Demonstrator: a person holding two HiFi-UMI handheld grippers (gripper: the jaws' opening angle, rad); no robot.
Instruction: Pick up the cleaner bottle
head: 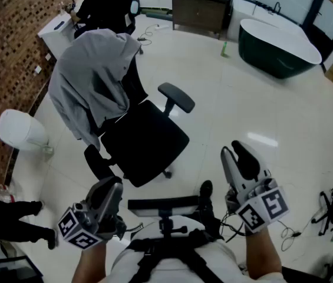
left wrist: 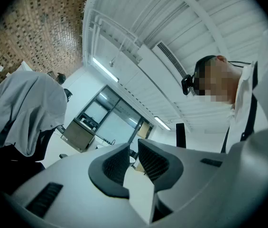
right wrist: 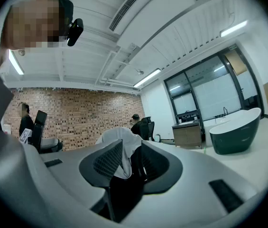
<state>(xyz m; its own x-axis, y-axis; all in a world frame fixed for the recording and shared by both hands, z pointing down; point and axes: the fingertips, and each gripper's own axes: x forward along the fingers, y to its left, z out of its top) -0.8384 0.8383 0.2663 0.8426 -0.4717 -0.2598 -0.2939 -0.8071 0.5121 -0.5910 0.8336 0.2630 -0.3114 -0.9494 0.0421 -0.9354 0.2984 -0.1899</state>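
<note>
Black office chair [head: 148, 143] on the white floor [head: 254, 111], grey jacket [head: 89, 81] draped over its backrest. Dark green bathtub [head: 278, 49] far right, wooden cabinet [head: 200, 9] near it at the back. White rounded container [head: 20, 130] by the brick wall [head: 4, 58], left. Second black chair [head: 110, 5] beside a white desk [head: 57, 31]. Cables [head: 293, 234] on the floor, right.

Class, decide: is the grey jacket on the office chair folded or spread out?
Spread out: the grey jacket drapes loosely over the backrest of the office chair.
</note>
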